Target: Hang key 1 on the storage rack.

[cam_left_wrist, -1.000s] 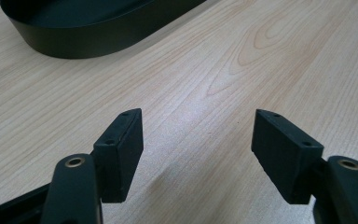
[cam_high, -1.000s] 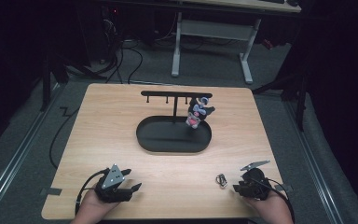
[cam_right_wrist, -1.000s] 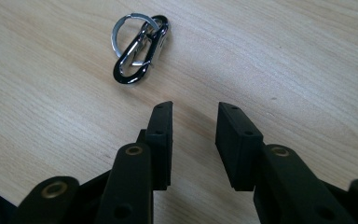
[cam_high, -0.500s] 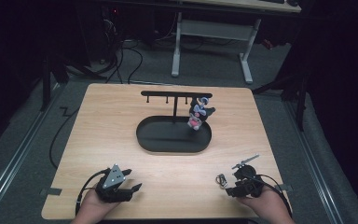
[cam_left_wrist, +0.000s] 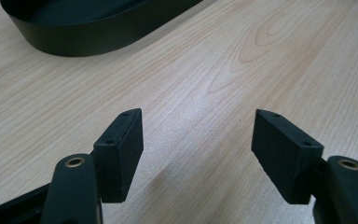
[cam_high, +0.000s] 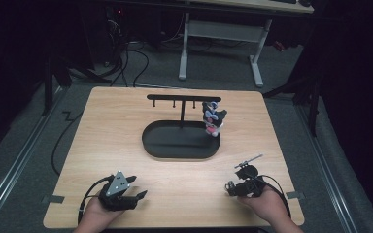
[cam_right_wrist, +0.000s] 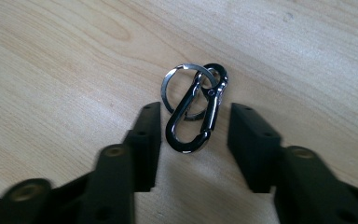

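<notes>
a metal carabiner [cam_right_wrist: 196, 114] with a key ring [cam_right_wrist: 182, 88] is seen flat on the wooden table [cam_high: 175, 189], near right, between the right tool [cam_right_wrist: 193, 128], whose jaws have just been closing, untouched. the left tool [cam_left_wrist: 196, 140] is released, near left.

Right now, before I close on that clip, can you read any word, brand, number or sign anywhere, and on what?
No readable text in any view.
Carabiner clip with its key ring, between the right tool pads: plain metal, no marking.
Left tool pads: screw holes, no label.
Black oval tray and its hook stand: unmarked.
Small figure hanging at the stand: too small to tell any print.
</notes>
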`<state>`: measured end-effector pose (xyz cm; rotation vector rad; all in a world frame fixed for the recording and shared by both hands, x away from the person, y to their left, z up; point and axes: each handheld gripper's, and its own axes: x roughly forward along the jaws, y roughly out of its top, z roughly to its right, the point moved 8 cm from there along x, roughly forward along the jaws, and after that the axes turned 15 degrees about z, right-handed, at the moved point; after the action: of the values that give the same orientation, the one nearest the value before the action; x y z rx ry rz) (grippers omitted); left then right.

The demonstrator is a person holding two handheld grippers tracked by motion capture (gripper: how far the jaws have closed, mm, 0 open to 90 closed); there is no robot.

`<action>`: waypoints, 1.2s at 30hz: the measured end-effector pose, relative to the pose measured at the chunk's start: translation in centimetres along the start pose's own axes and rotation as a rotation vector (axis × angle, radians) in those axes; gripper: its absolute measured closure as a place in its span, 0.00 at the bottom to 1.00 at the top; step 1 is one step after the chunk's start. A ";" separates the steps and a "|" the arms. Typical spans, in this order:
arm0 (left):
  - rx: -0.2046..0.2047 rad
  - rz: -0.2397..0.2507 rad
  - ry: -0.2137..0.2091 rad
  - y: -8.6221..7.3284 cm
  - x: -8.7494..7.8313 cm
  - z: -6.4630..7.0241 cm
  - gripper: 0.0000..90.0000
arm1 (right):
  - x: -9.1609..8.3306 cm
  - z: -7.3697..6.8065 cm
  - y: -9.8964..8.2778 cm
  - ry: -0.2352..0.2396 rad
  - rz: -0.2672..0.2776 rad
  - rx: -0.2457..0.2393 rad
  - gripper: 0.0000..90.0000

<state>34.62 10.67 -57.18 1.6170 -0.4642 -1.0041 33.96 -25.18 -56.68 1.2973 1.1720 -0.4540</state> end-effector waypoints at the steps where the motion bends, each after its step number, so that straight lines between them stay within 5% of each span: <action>1: 0.000 0.000 0.000 0.0 0.0 0.0 0.39 | 0.1 -0.1 0.0 0.000 0.003 -0.011 0.70; 10: 0.004 -0.004 -0.002 0.0 0.1 0.0 0.39 | 0.2 -0.2 0.1 -0.022 -0.013 -0.088 0.76; 26: 0.004 -0.004 0.004 0.0 0.1 0.0 0.39 | -0.1 -0.4 0.0 -0.042 -0.006 -0.133 0.79; 27: 0.004 -0.004 0.005 0.0 0.1 0.0 0.39 | -0.2 -0.5 0.1 -0.048 0.001 -0.129 0.95; 29: 0.004 -0.004 0.004 0.0 0.1 0.0 0.39 | -0.6 -0.5 0.6 -0.029 0.033 -0.126 0.94; 36: 0.005 -0.008 0.004 0.0 0.1 0.0 0.39 | -0.1 -0.9 0.4 -0.027 0.011 -0.165 0.94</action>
<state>34.68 10.63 -57.25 1.6264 -0.4585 -1.0065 33.90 -24.26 -56.26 1.1515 1.1545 -0.3584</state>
